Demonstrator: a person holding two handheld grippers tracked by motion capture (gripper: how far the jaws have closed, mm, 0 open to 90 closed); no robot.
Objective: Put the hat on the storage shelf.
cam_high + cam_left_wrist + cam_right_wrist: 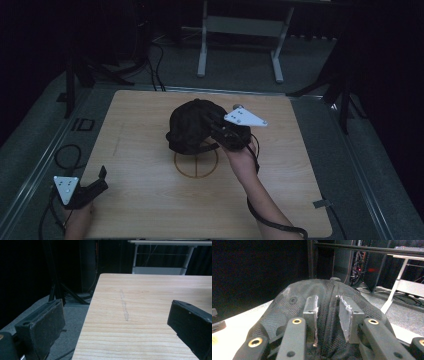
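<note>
Care was called for at the black cap [189, 126], which sat on the desk [150, 200] over the circle mark [196, 162]. The right gripper [327, 322] was seen with its jaws slightly parted astride the crown seam, pads apparently not pressing. A clean release was judged best: jaws widened fully, then lifted straight off. The left gripper [115, 325] rested wide open, holding nothing, at the desk's near corner.

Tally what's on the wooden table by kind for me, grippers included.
Black mesh cap: 1
Handheld grippers: 2, the left gripper and the right gripper
Circle mark drawn on the table: 1, partly under the cap
Total: 4
</note>
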